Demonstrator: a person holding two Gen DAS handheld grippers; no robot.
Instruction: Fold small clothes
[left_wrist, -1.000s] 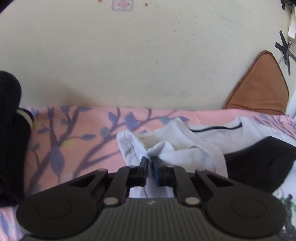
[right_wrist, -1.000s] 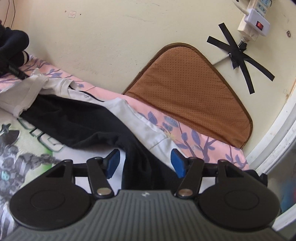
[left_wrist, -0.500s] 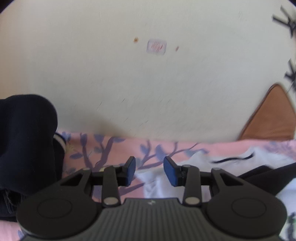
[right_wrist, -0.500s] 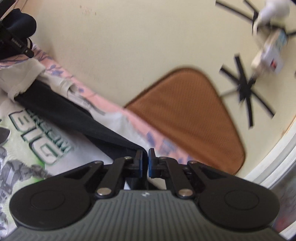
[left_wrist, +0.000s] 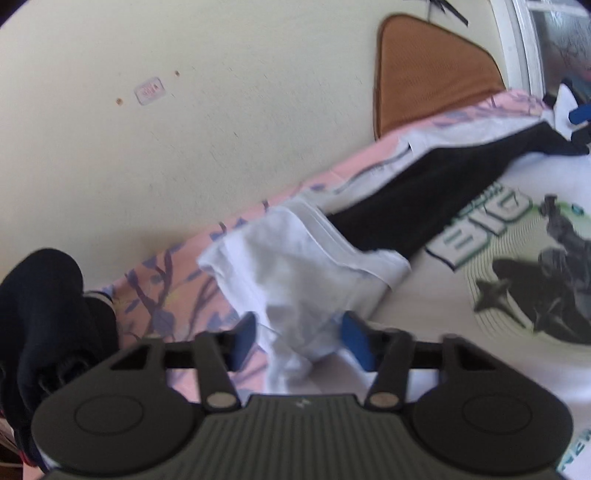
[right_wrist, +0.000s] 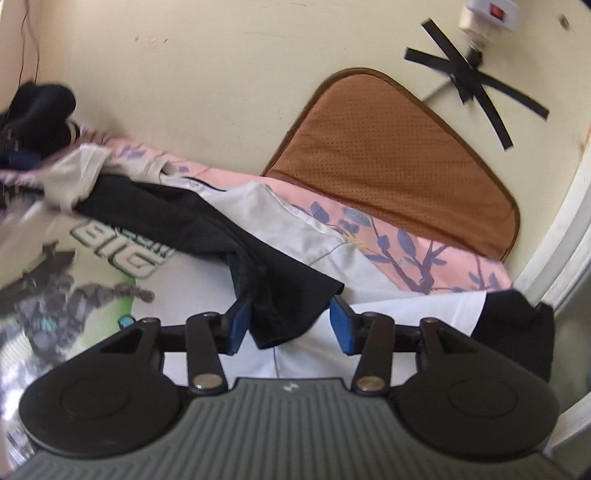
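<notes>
Both grippers had released the shirt (left_wrist: 491, 280) lying on the pink sheet (left_wrist: 173, 288): the left gripper (left_wrist: 299, 341), closing, straddled its white sleeve (left_wrist: 295, 280), while the right gripper (right_wrist: 288, 323), reopening, straddled its black sleeve (right_wrist: 280, 295), ready to regrip.

Soft daylight, fisheye bending at the edges, slight motion blur throughout.

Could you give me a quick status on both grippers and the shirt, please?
Left gripper closing around white sleeve, not yet pinched. Right gripper opening, black sleeve between jaws. Nothing in the way.
</notes>
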